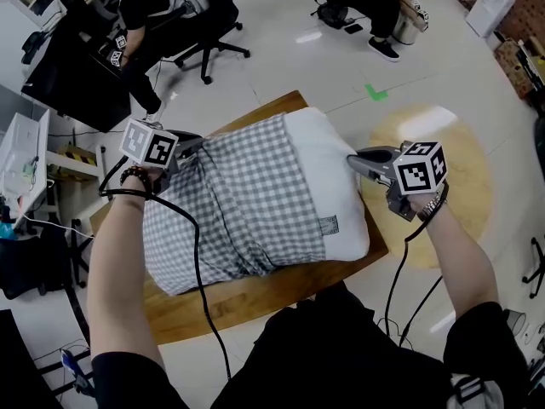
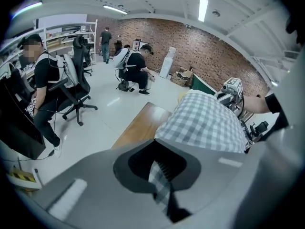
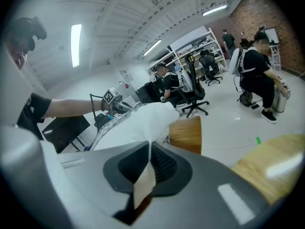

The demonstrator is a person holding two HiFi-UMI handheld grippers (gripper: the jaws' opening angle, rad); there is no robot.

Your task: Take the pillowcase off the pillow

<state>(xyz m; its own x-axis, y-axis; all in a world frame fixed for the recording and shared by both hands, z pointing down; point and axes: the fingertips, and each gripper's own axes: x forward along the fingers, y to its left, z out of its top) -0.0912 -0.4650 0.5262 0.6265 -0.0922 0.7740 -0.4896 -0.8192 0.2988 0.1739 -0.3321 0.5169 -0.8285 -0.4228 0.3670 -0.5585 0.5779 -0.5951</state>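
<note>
My left hand-held gripper (image 1: 189,148) is clamped on the checked pillowcase (image 1: 243,207) near the bench's (image 1: 247,301) left edge. The pillowcase covers the left part of the white pillow (image 1: 328,177), mid-bench. My right hand-held gripper (image 1: 362,162) is clamped on the pillow's bare right end.

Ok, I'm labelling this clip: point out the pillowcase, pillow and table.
pillowcase (image 1: 238,203), head view, middle of checked cloth
pillow (image 1: 328,169), head view, bare white end
table (image 1: 255,292), head view, near wooden edge
</note>
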